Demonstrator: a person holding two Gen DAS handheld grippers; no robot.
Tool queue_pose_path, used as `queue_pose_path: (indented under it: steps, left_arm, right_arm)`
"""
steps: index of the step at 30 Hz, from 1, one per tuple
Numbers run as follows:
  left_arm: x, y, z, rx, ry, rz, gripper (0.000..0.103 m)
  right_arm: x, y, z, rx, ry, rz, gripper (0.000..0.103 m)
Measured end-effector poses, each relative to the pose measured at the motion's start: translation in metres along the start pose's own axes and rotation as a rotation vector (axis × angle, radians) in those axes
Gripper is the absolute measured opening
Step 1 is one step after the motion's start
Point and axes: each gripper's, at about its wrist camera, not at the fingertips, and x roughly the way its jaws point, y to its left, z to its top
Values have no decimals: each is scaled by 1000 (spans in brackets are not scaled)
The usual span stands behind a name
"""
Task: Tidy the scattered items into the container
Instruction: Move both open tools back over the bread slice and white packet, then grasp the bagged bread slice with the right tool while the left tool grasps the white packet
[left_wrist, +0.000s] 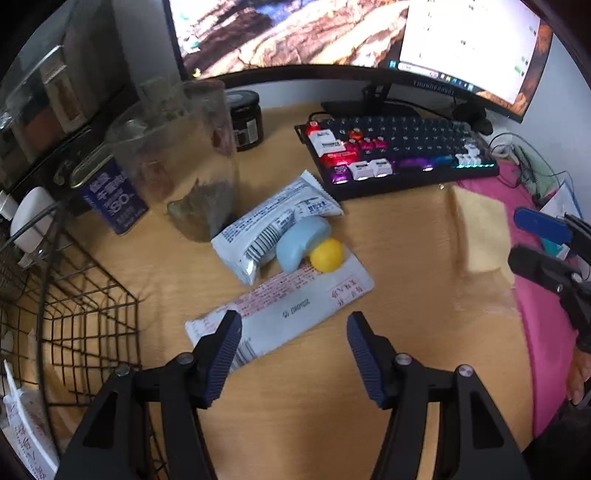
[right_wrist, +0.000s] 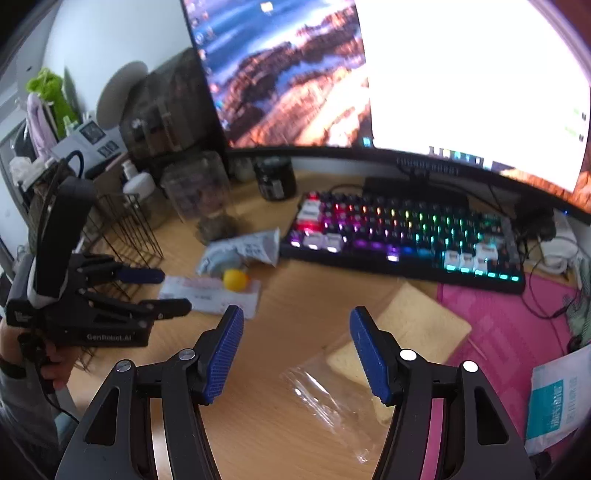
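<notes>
Left gripper (left_wrist: 293, 325) jaws spread wide over the flat white red-printed packet (left_wrist: 280, 310); right gripper (right_wrist: 295, 321) jaws released above the wooden table (right_wrist: 280, 369)

Black gripper (left_wrist: 293, 325) frames, ribbed blue pads (right_wrist: 225, 354), silver screws, "GenRobot.AI" lettering.

Ball (left_wrist: 327, 254) and soap bar (left_wrist: 301, 242) rest on two packets (left_wrist: 280, 221) mid-desk (left_wrist: 406, 240), wire basket (left_wrist: 85, 314) at left edge, keyboard (left_wrist: 399, 155) behind.

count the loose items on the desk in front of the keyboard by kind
white packets: 2, a long flat packet and a crinkled packet
blue soap-shaped piece: 1
yellow ball: 1
bread slice: 1
clear plastic bag: 1
total: 6
</notes>
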Motion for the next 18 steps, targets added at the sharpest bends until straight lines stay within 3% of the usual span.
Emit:
queue_pose_path:
  steps: [6,12,18]
  left_arm:
    - [22,9,4,-30,15,1,67]
    - [25,-1,-1,11,33,14,72]
    - [6,-19,-27,16,89,-127,72]
  right_arm:
    - [6,-7,-3,4,8,17,62]
    - [5,-9,-3,6,1,7,62]
    - [0,-7,-6,4,-5,12,61]
